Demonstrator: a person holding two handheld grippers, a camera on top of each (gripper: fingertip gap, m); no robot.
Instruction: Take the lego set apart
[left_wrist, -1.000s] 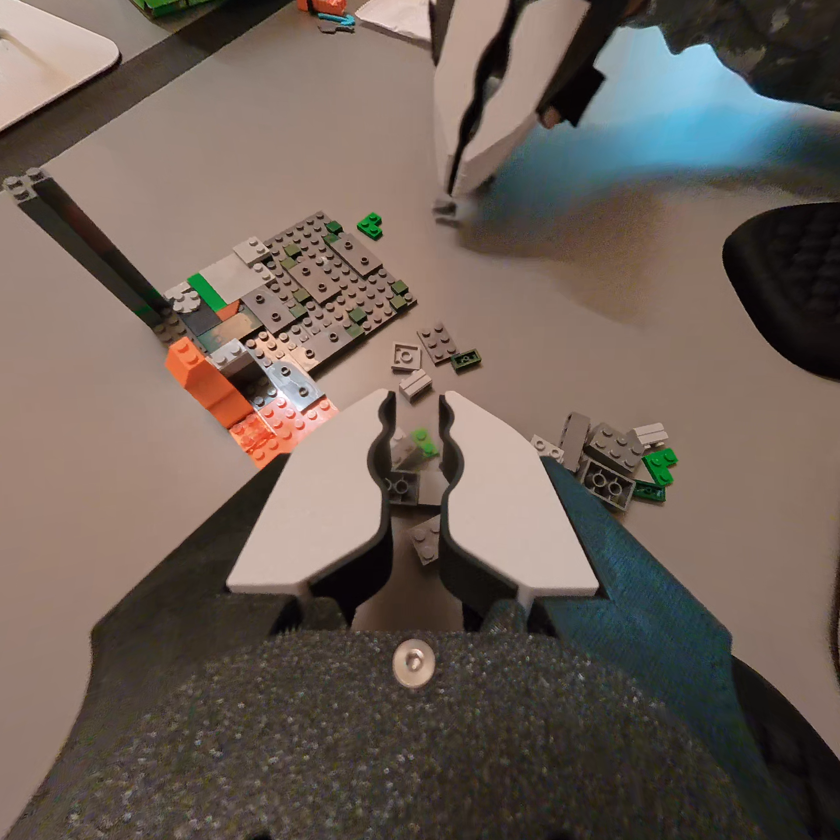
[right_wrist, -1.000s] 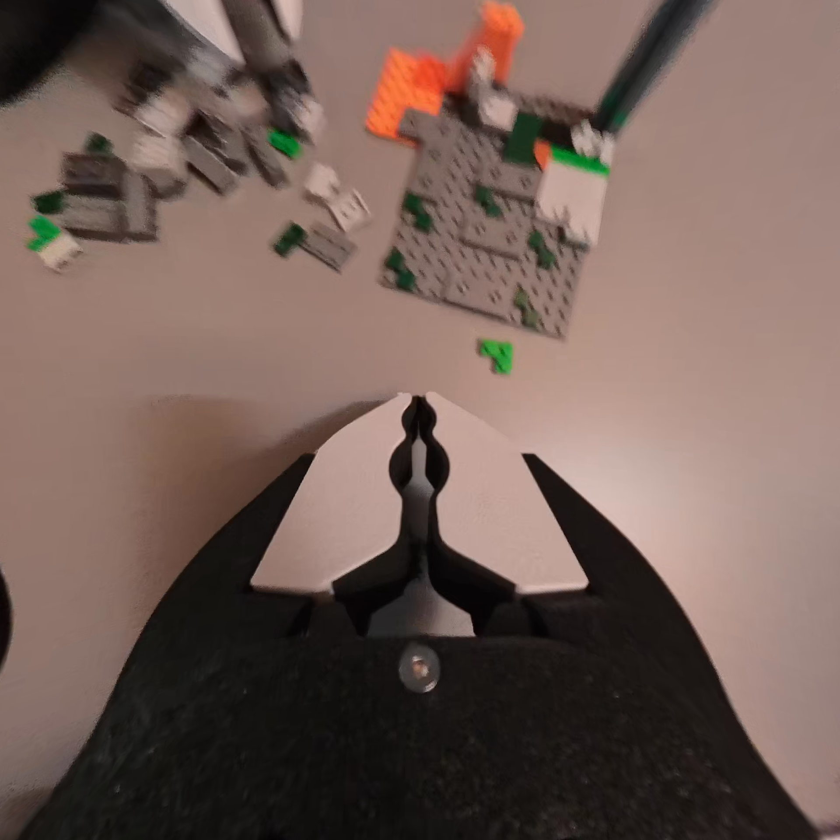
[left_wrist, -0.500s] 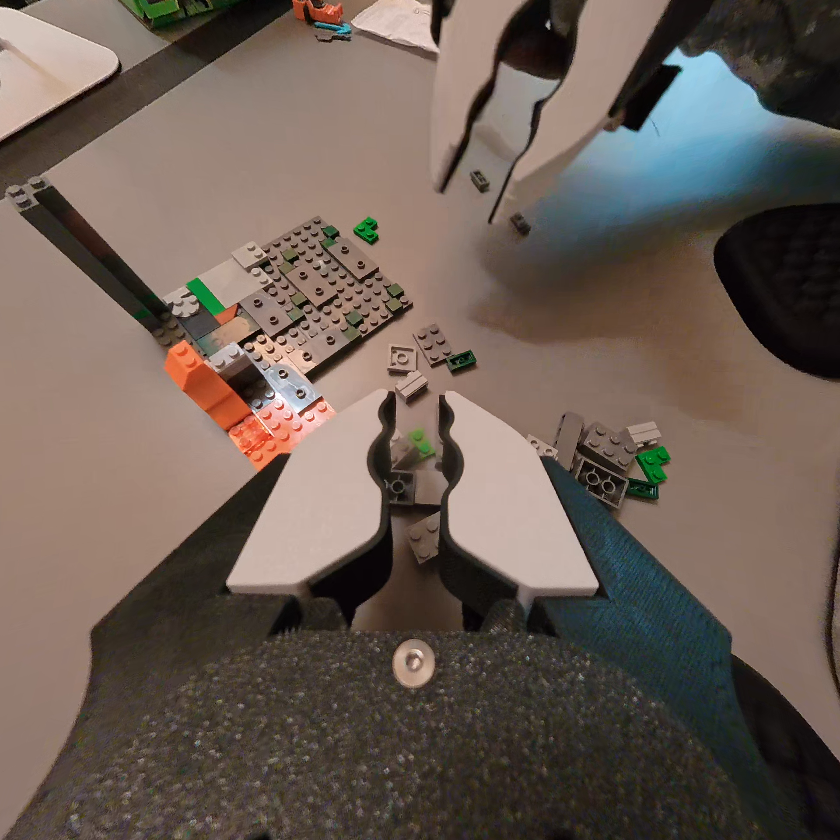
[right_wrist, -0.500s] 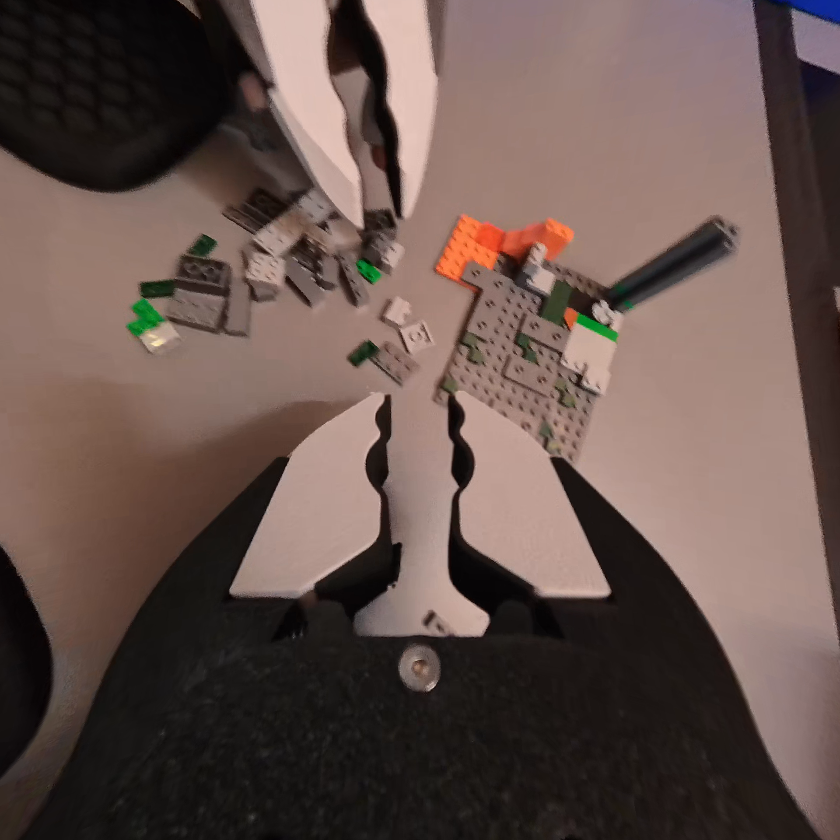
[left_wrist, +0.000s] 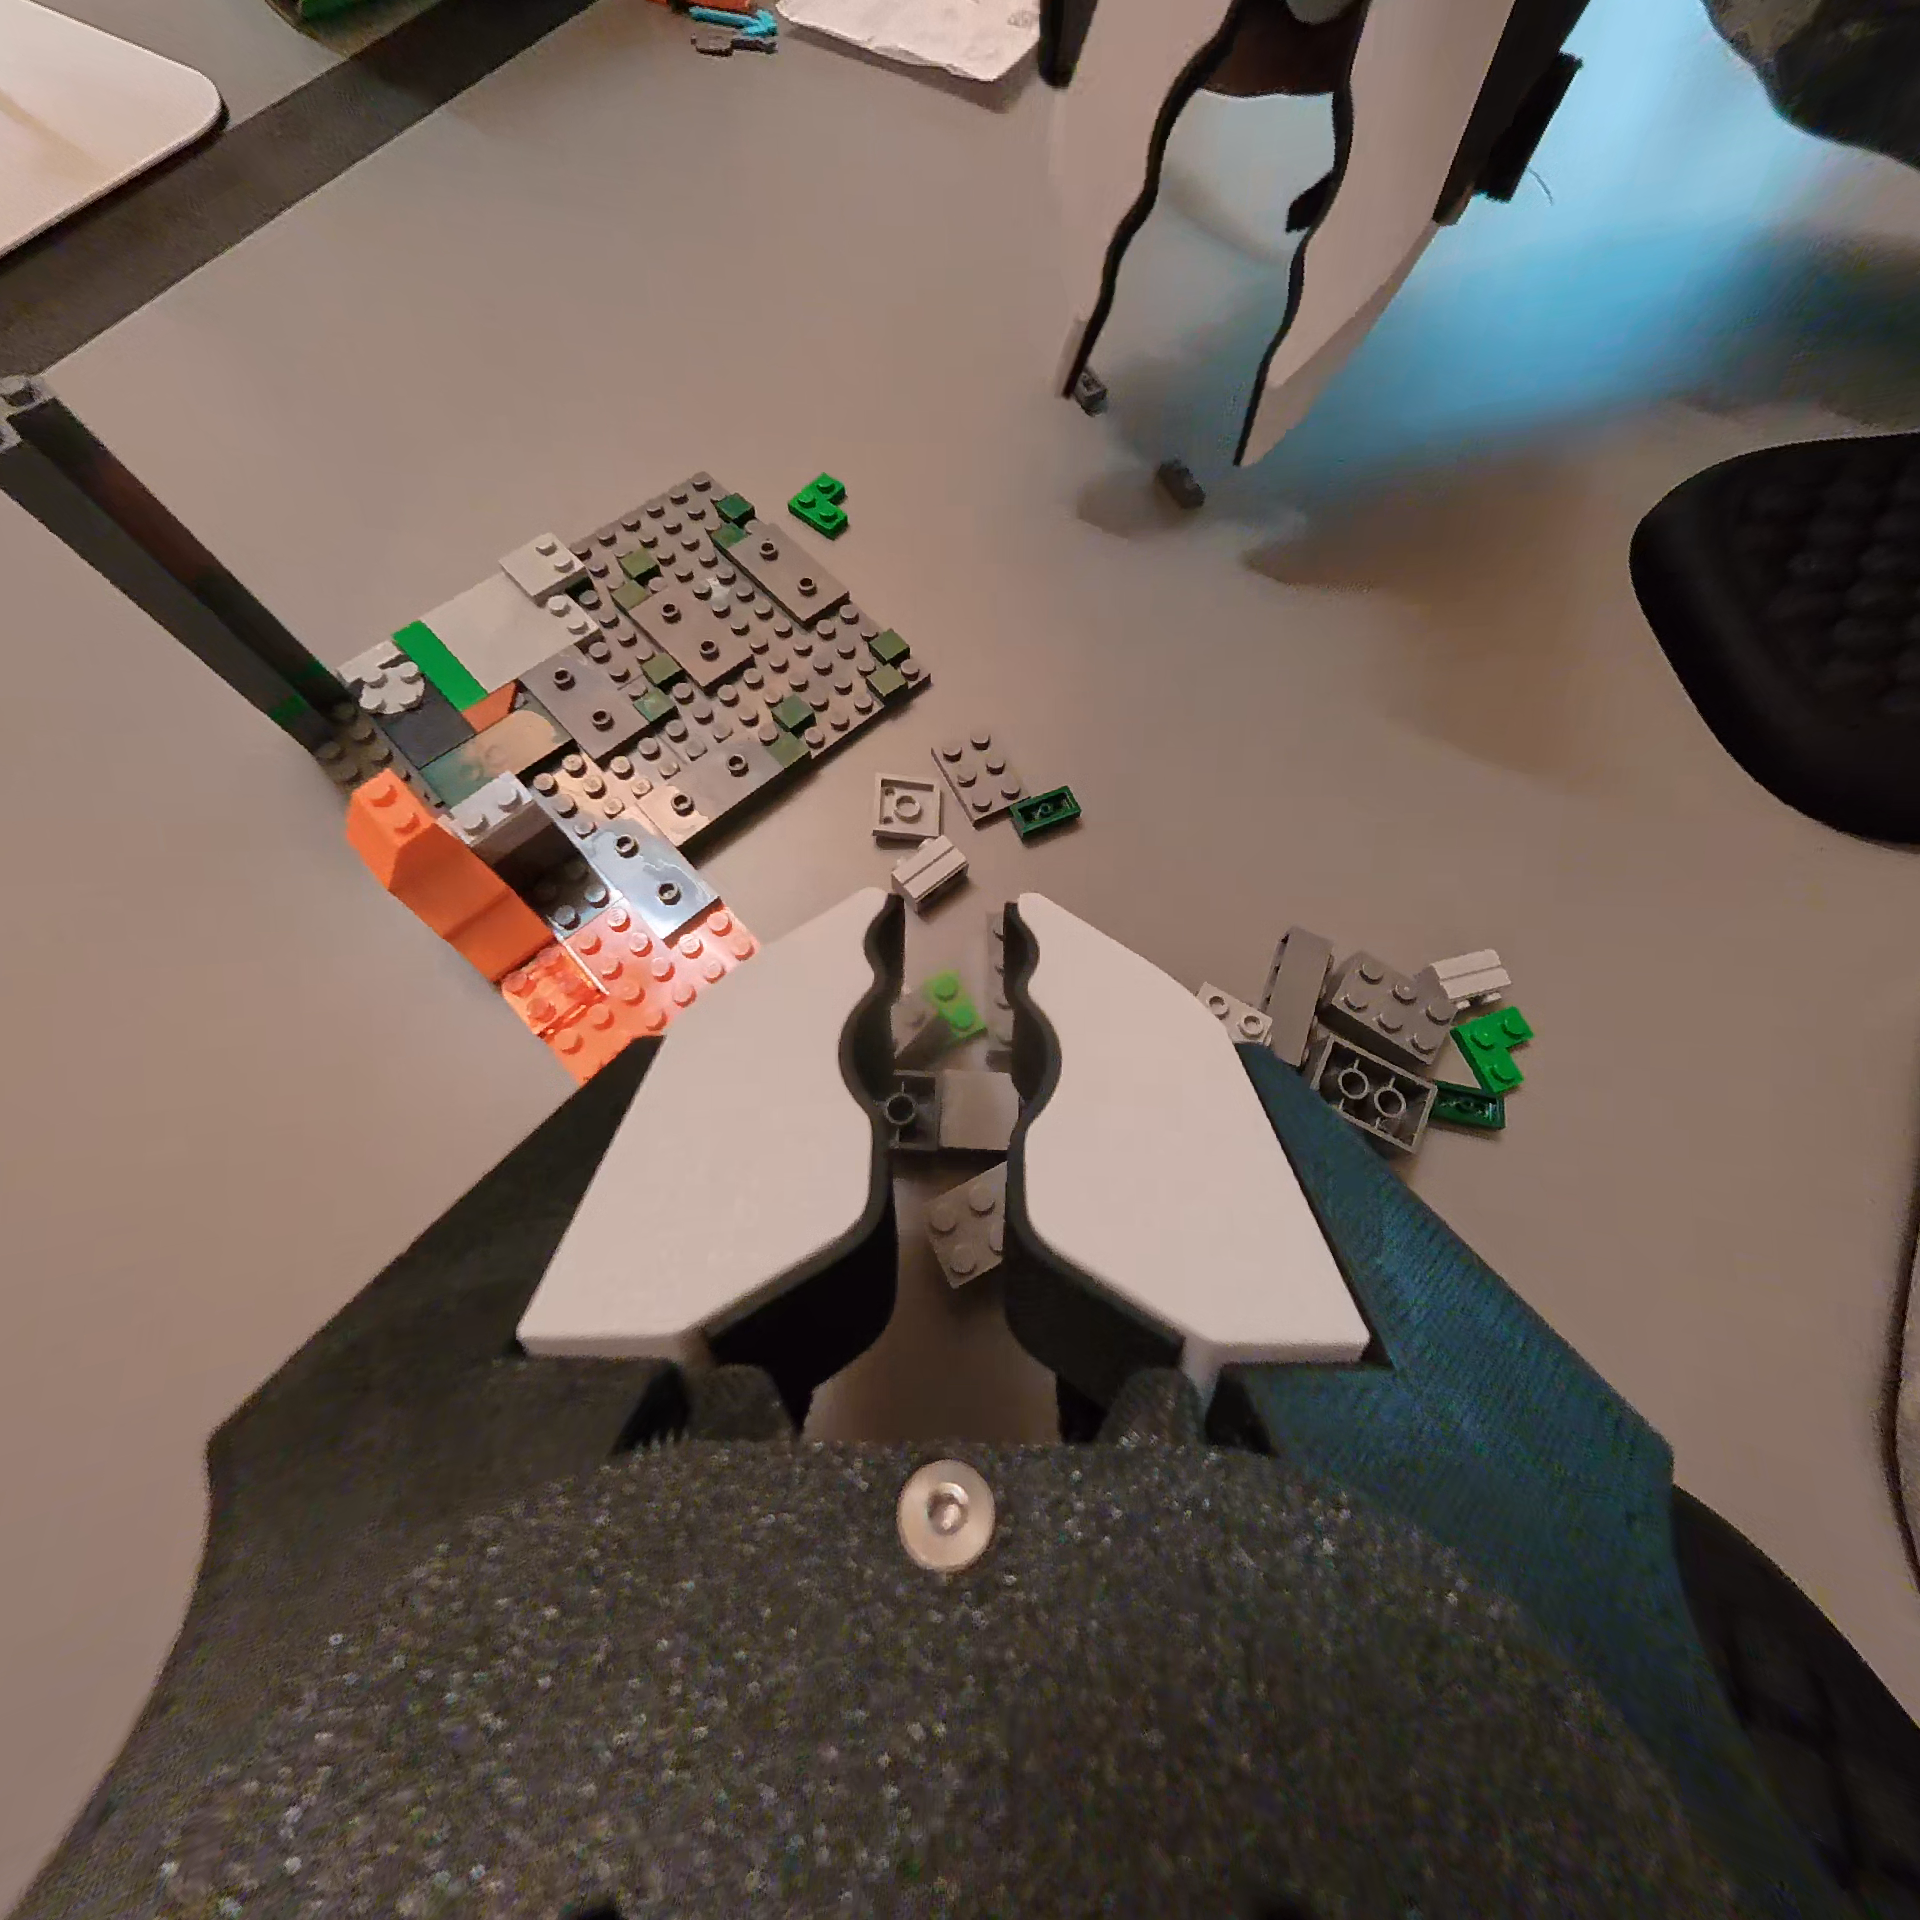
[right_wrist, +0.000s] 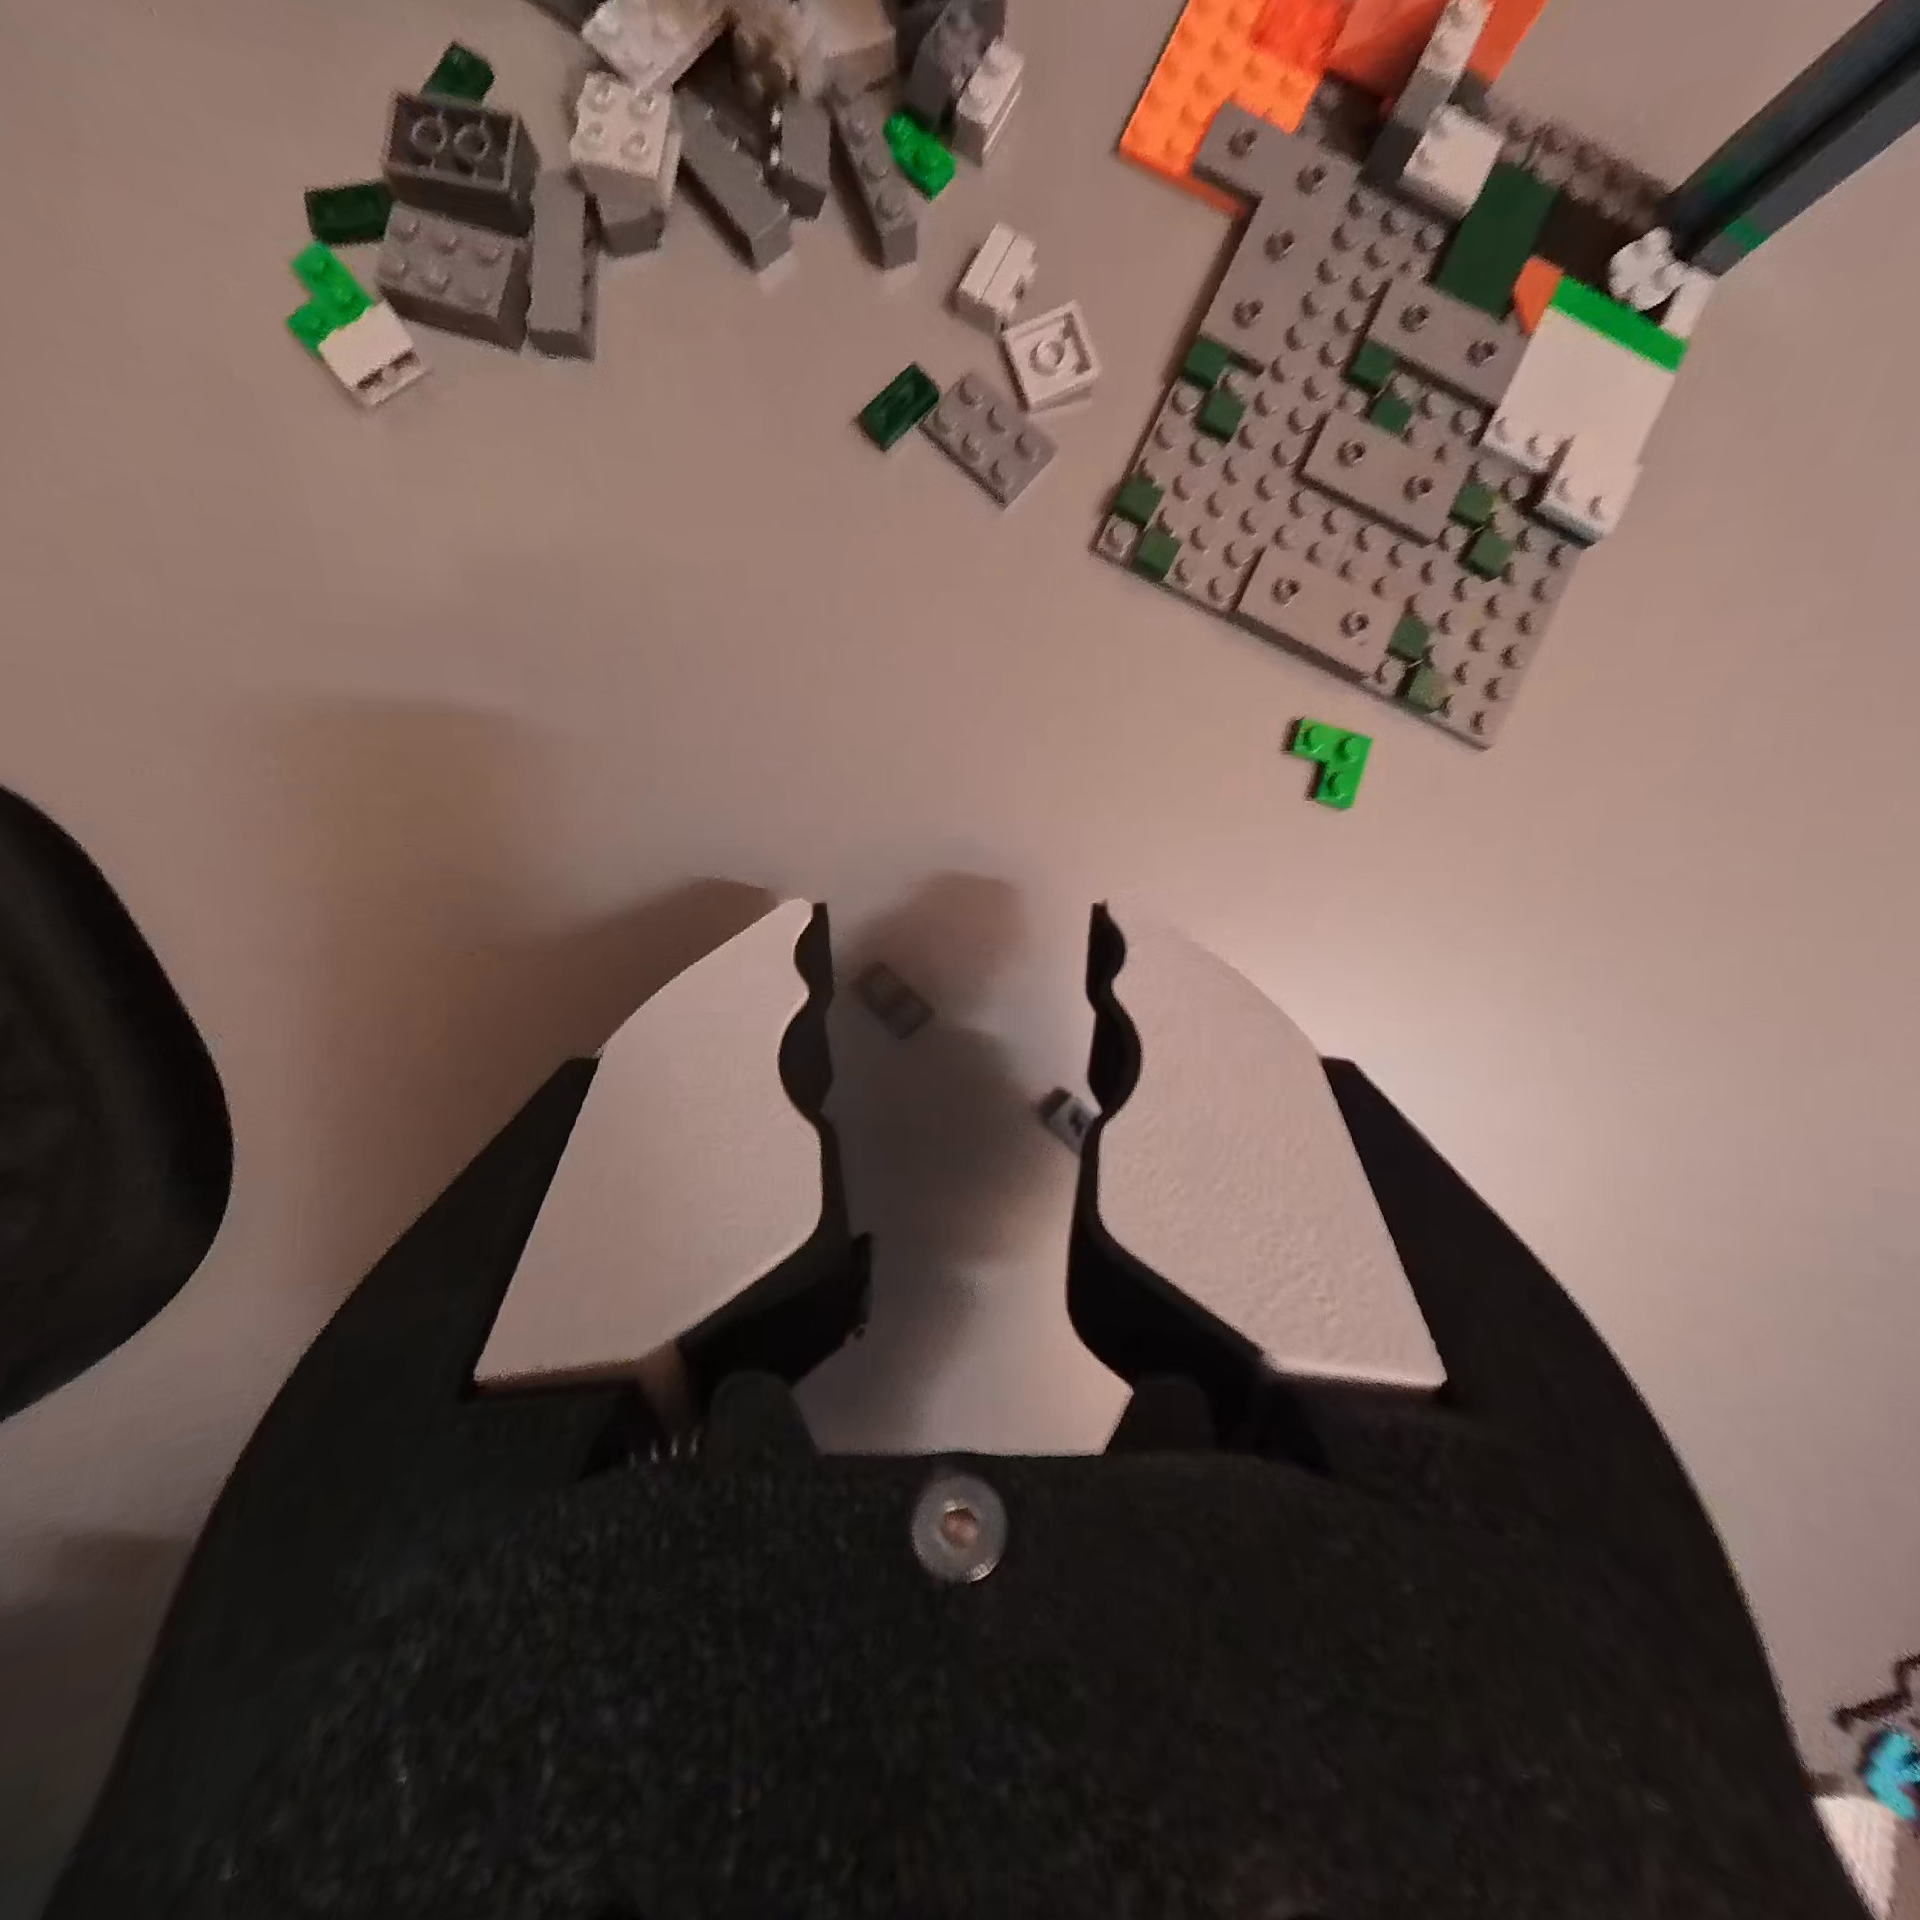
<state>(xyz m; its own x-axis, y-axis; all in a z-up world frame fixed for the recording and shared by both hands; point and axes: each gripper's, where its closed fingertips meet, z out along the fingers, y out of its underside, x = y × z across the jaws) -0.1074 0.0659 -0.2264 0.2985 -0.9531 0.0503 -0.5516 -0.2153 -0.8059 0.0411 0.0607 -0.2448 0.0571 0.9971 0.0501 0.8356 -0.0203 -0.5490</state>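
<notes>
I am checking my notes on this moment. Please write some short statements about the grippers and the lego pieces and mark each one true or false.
1. The right gripper is open. True.
2. The right gripper holds a green piece. False: it holds nothing; two small grey pieces lie on the table between its fingers.
3. A bright green L-shaped piece lies apart from the baseplate. True.
4. The baseplate is bare. False: grey plates, dark green tiles and orange bricks are still on it.
5. The left gripper is over loose pieces. True.

Grey studded lego set (left_wrist: 665, 665) flat on table, orange corner, loose bricks (right_wrist: 623, 187) scattered beside, possibly two tiny pieces apart
</notes>
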